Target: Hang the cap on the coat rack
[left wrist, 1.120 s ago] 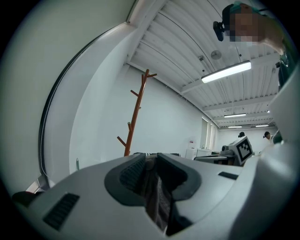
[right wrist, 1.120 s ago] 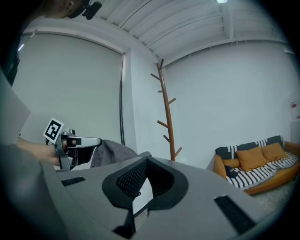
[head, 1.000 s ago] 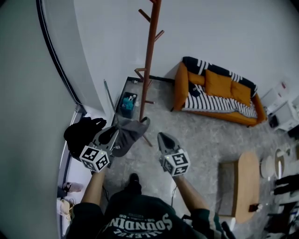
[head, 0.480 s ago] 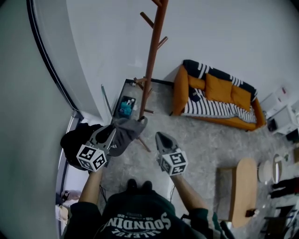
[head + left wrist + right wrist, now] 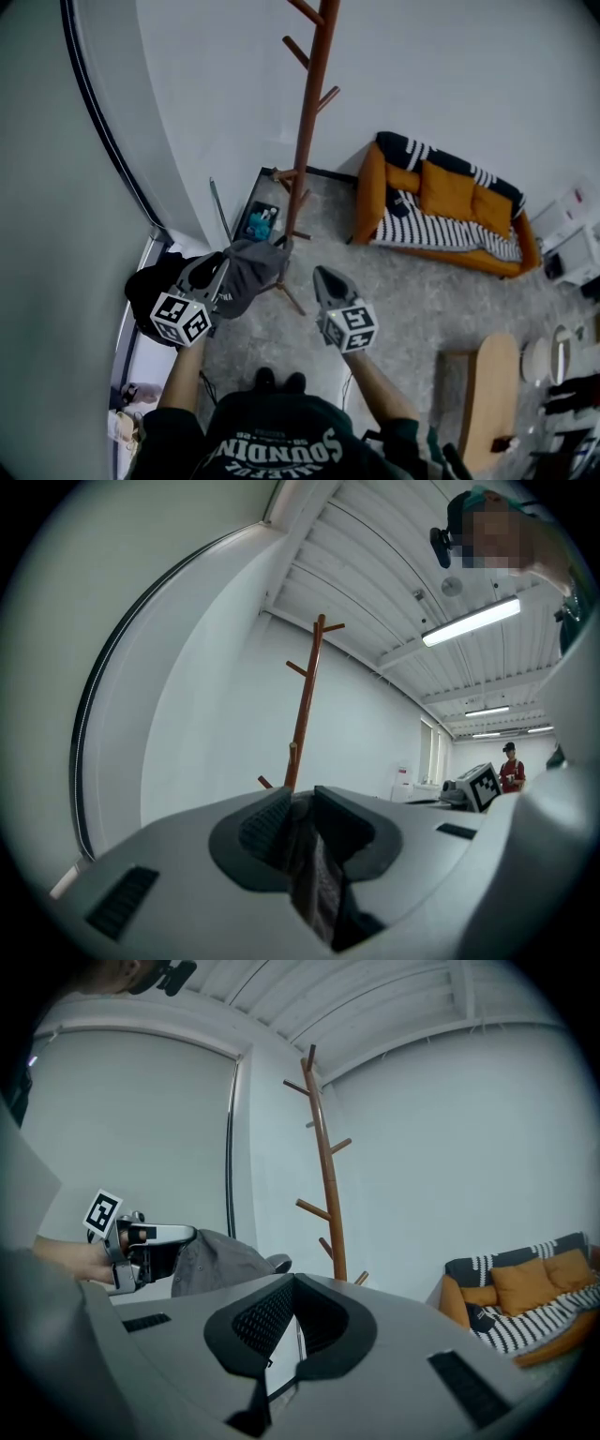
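A grey cap (image 5: 248,274) hangs from my left gripper (image 5: 221,267), which is shut on its fabric. In the left gripper view the dark cloth (image 5: 314,874) is pinched between the shut jaws. The wooden coat rack (image 5: 307,122) stands against the white wall, just beyond the cap, with bare pegs up its pole (image 5: 304,705). My right gripper (image 5: 324,275) is level with the left one, to the right of the cap, shut and empty. From the right gripper view the cap (image 5: 220,1262) and left gripper (image 5: 141,1241) show left of the rack (image 5: 326,1176).
An orange sofa (image 5: 441,202) with a striped throw stands right of the rack. There is a wooden table (image 5: 487,394) at the lower right. A black bundle (image 5: 148,281) lies by the curved wall at the left. A small bin (image 5: 258,223) sits at the rack's foot.
The view has shifted a little, and the rack's foot now lies nearer the cap. The left gripper keeps its hold on the cap. The right gripper has barely moved.
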The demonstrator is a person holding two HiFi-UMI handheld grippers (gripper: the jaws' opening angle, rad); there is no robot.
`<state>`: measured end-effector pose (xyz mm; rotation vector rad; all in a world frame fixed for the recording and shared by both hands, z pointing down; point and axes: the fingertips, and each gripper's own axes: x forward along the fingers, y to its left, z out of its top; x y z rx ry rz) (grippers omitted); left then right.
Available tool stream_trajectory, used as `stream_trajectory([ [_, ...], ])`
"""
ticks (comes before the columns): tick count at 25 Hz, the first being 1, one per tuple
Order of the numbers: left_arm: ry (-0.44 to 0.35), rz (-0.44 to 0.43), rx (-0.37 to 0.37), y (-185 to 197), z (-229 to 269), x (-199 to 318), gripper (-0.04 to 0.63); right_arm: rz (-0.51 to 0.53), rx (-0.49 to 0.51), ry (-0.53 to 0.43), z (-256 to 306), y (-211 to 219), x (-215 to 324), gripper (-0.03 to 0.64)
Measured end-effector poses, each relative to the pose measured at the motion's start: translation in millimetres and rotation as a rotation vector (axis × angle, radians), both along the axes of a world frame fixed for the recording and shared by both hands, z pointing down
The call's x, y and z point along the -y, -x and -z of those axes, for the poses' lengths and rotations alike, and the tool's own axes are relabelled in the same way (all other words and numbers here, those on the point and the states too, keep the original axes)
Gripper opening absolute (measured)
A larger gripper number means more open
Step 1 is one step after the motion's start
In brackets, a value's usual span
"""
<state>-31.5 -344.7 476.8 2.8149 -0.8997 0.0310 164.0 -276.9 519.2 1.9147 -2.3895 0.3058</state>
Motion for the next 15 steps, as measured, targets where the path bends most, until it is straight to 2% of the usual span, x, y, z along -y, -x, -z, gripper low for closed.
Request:
stream_trajectory([
  [5,-0.056,0.006,0.017,0,25,5,0.077,0.014,-0.001,0.006,-3,1,2,-0.003],
  [15,-0.140,-0.008,-0.043,-4,92,28,0.077,0.015,0.006,0.009,-6,-3,6,-0.003],
])
